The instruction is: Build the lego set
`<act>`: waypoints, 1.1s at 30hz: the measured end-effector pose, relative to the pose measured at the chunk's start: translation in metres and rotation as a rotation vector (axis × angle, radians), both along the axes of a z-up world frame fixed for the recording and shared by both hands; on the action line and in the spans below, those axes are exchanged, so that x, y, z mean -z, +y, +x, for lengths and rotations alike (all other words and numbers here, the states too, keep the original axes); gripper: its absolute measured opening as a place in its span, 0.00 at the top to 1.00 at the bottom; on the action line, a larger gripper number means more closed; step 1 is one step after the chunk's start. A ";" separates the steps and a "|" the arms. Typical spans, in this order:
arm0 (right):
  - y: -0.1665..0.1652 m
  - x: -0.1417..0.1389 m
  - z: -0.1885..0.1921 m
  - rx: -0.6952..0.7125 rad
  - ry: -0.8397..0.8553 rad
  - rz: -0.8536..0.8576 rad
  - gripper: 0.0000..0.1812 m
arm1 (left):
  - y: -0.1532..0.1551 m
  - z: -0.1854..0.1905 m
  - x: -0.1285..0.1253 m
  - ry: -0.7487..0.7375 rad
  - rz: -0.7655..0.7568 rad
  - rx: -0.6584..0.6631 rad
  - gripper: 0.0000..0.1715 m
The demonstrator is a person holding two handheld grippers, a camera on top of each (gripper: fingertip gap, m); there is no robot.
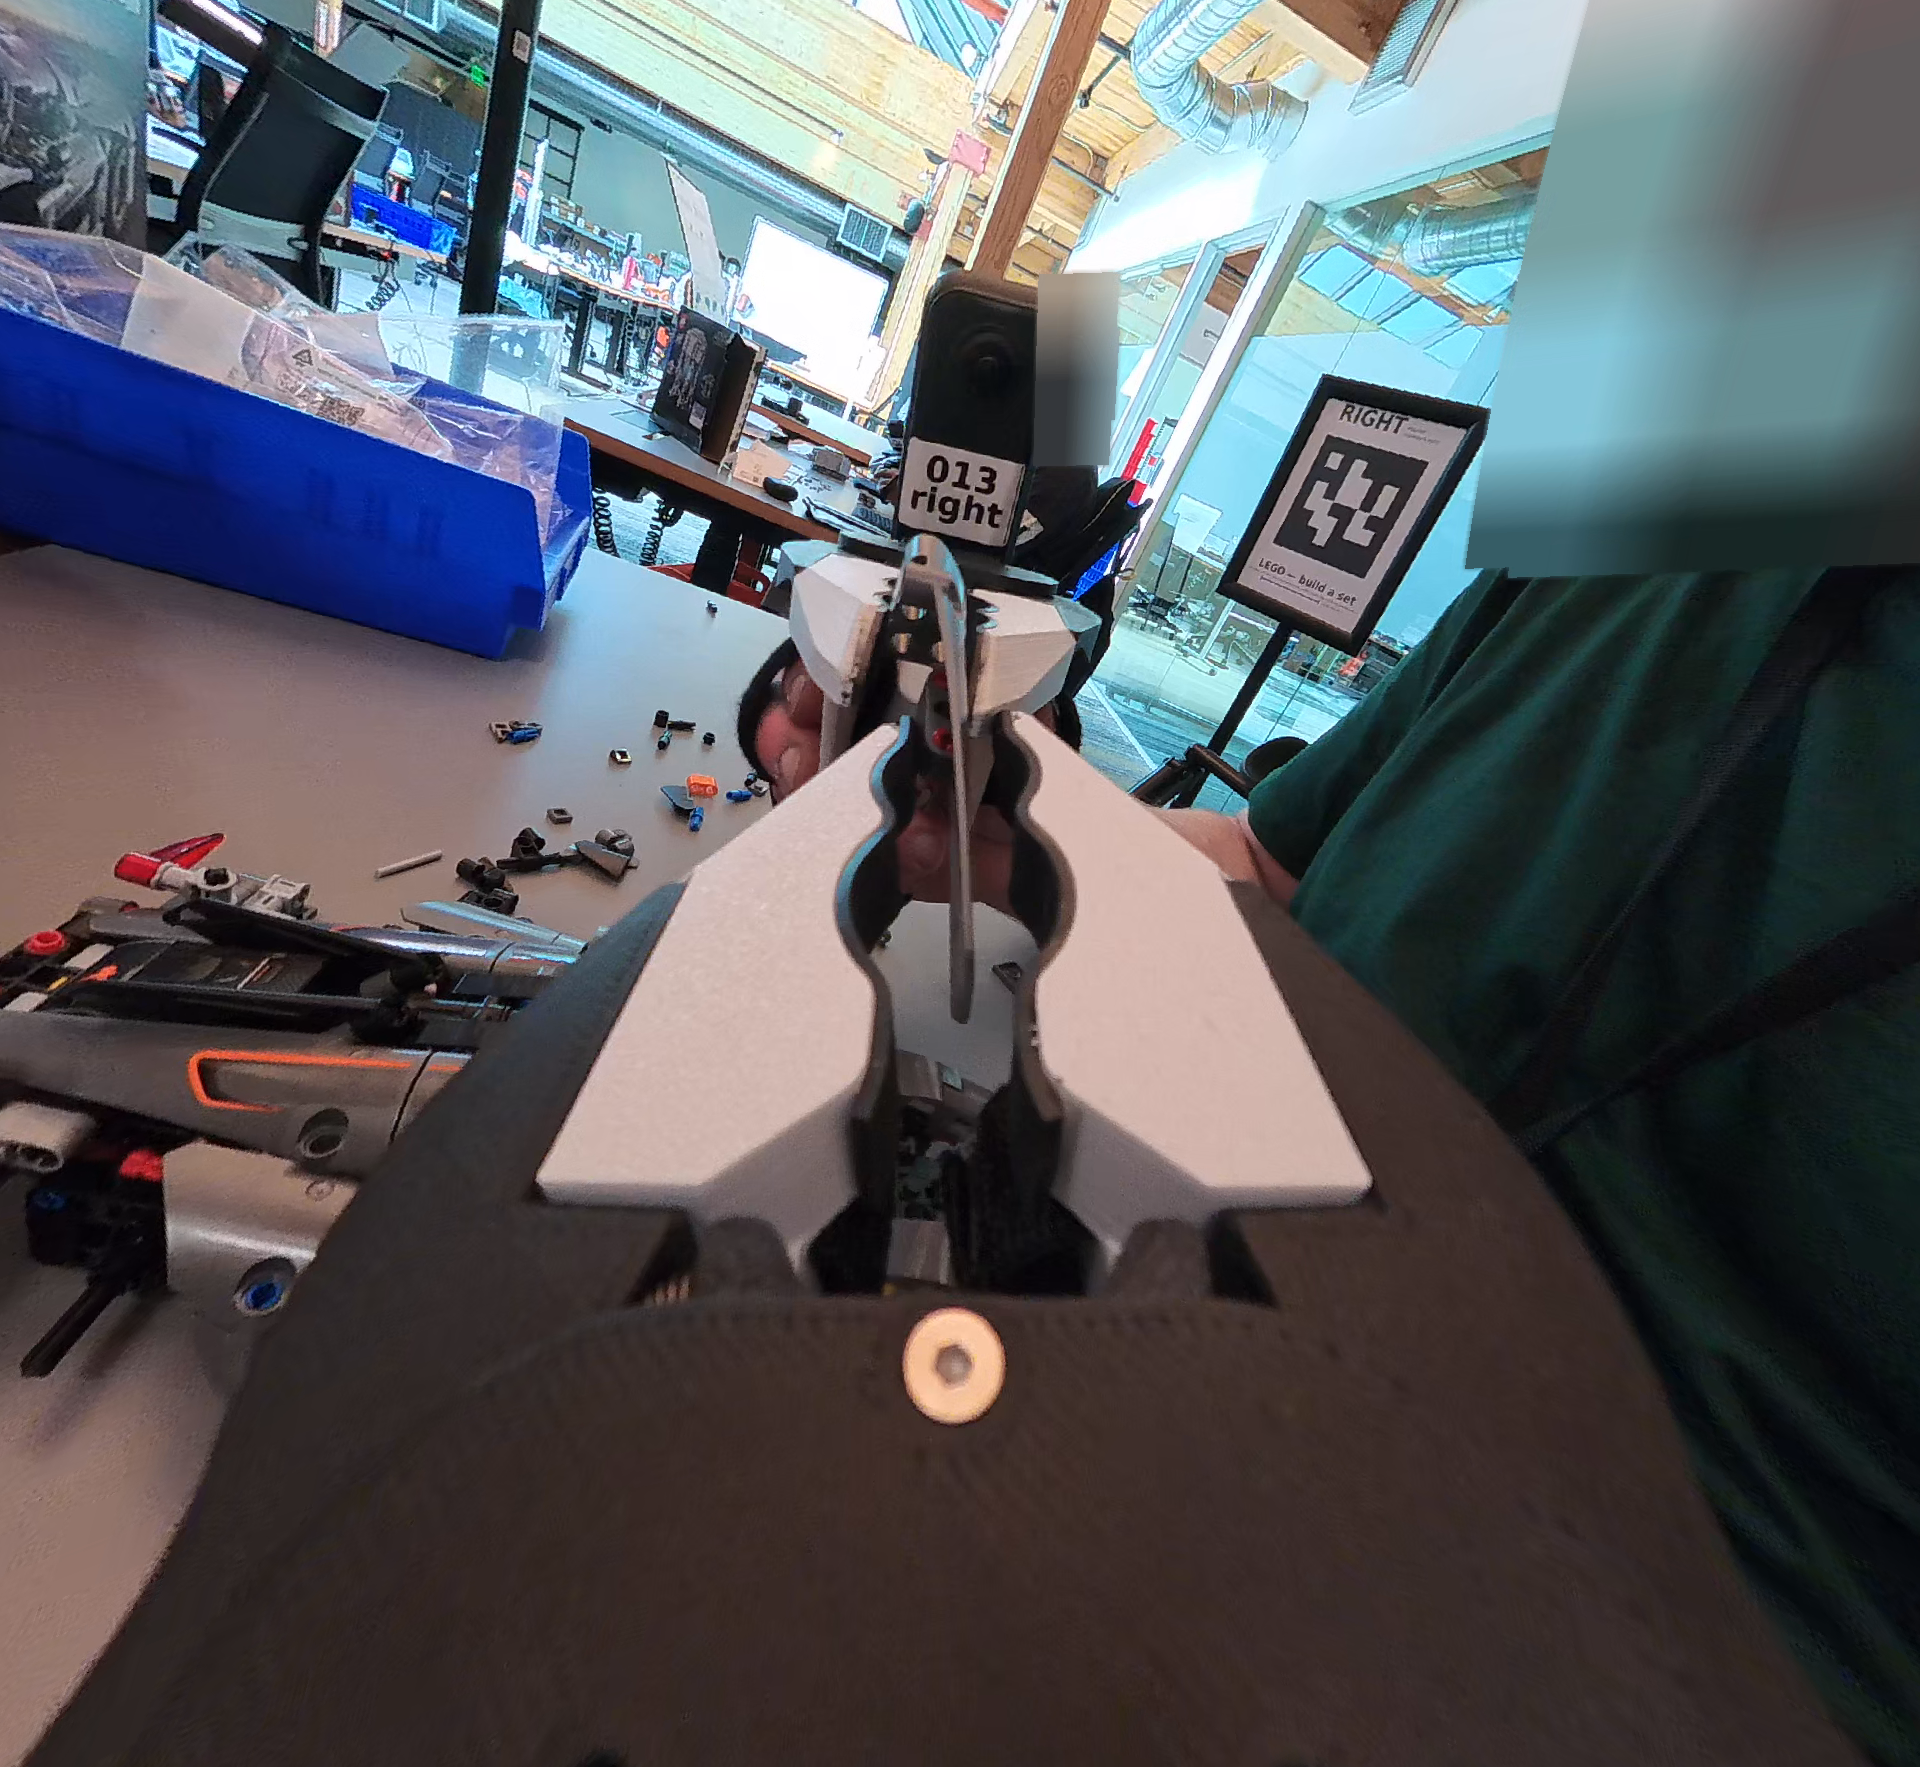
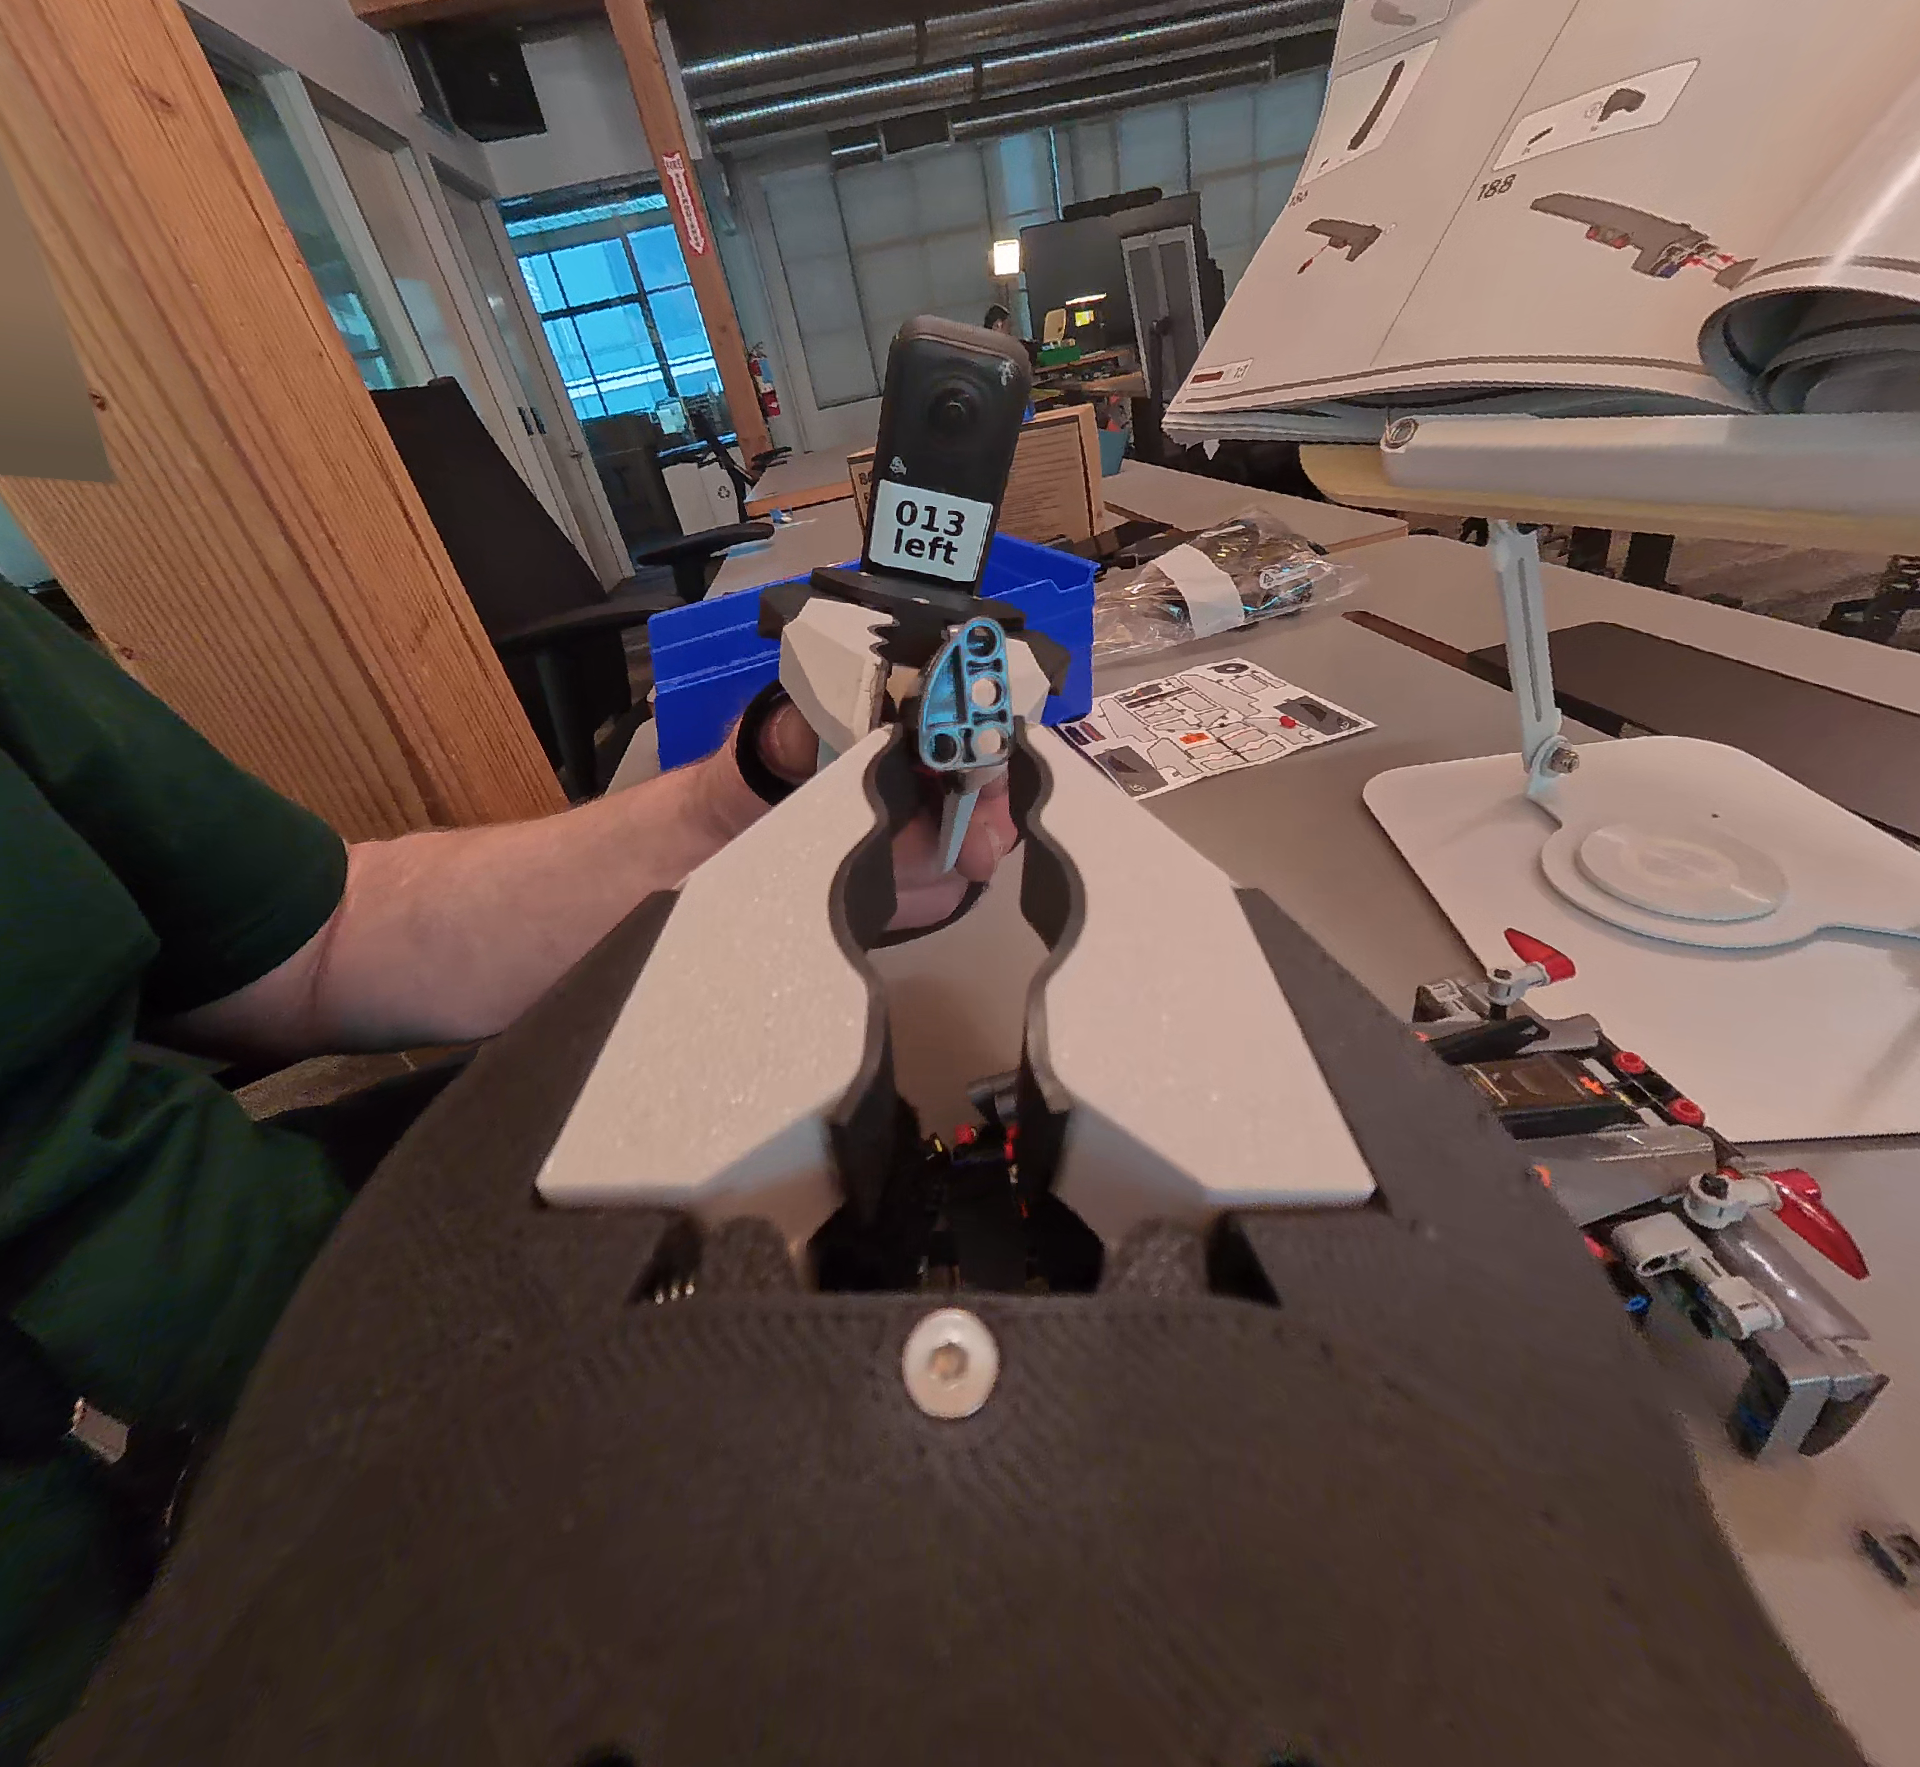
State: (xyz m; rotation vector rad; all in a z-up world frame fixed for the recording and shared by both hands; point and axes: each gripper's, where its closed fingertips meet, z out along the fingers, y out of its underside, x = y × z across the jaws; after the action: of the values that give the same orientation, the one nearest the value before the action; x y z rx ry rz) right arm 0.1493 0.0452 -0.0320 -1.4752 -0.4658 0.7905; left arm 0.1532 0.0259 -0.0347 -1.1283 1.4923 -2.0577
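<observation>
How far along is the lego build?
Done: a long grey model body lies assembled on the table. In hand: a panel sits between the fingers of the left gripper and right gripper; which one grips it is unclear. Left: loose parts lie unused, and the manual is open.

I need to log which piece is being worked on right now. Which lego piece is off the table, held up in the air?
The silver curved panel piece with round holes, pinched between the two grippers; the loose small pieces lie on the table.
</observation>
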 end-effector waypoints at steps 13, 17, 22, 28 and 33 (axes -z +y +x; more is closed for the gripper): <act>-0.005 -0.004 -0.002 -0.096 0.143 -0.046 0.93 | -0.003 -0.001 -0.003 -0.015 0.042 -0.032 0.93; -0.006 -0.007 -0.007 -0.105 0.139 -0.034 0.91 | -0.005 -0.007 -0.007 -0.026 0.064 -0.015 0.94; -0.005 -0.008 -0.008 -0.033 0.069 -0.035 0.82 | -0.010 -0.014 -0.010 -0.018 0.109 -0.002 0.94; -0.026 -0.012 -0.023 -0.175 0.123 -0.127 0.77 | -0.034 -0.030 -0.016 -0.031 0.072 0.140 0.93; -0.053 -0.020 -0.057 -0.318 0.201 -0.146 0.75 | -0.045 -0.057 -0.015 -0.060 0.045 0.191 0.97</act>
State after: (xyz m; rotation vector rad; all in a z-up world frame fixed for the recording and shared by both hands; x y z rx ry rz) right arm 0.0922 -0.0083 -0.0123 -1.4554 -0.5043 1.2342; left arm 0.0962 -0.0192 -0.0201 -0.9302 1.6644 -2.1489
